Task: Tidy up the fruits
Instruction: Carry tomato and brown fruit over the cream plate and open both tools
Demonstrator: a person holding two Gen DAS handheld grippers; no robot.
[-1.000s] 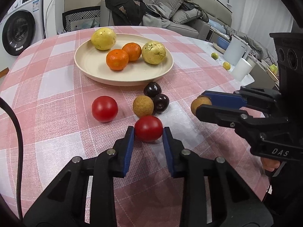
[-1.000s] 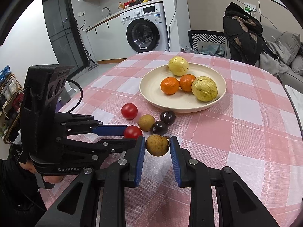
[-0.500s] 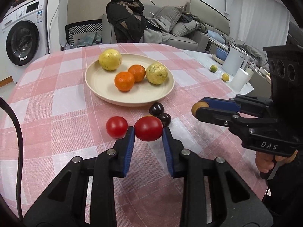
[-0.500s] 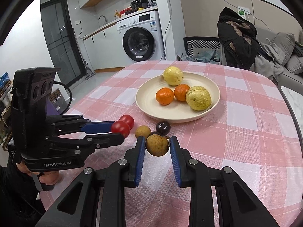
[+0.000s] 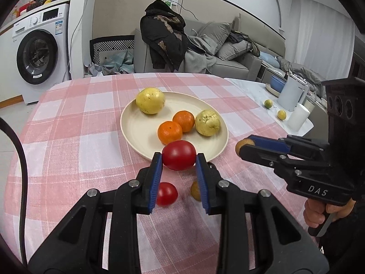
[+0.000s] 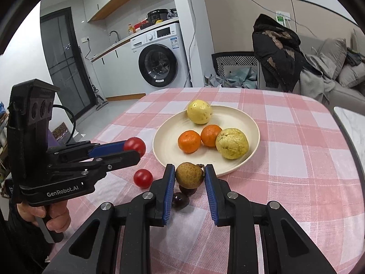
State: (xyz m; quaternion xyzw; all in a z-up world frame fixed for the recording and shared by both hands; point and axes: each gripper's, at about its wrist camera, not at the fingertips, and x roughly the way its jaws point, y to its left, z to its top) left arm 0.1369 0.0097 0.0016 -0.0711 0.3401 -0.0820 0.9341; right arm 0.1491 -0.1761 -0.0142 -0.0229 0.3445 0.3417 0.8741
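My left gripper [image 5: 179, 159] is shut on a red tomato [image 5: 179, 154] and holds it above the table, just short of the near rim of the cream plate [image 5: 136, 134]. My right gripper [image 6: 189, 177] is shut on a brown round fruit [image 6: 189, 175], also lifted, near the plate's [image 6: 168, 137] front rim. The plate holds two oranges [image 5: 170, 132], a yellow fruit [image 5: 150, 100] and a bumpy yellow-green fruit [image 5: 207, 122]. A second tomato [image 6: 143, 178], another brown fruit [image 5: 195, 190] and two dark plums [image 6: 180, 201] lie on the checked cloth below the grippers.
The round table has a pink checked cloth [image 5: 68, 137]. To its right a white side table [image 5: 257, 91] carries a kettle [image 5: 290, 96], a white cup [image 5: 298, 119] and small yellow-green fruits [image 5: 268, 103]. A washing machine [image 6: 159, 64] and a sofa [image 5: 228, 52] stand beyond.
Both grippers have risen and moved forward toward the plate, each keeping its fruit. The fruits left on the cloth now lie beneath the fingers.
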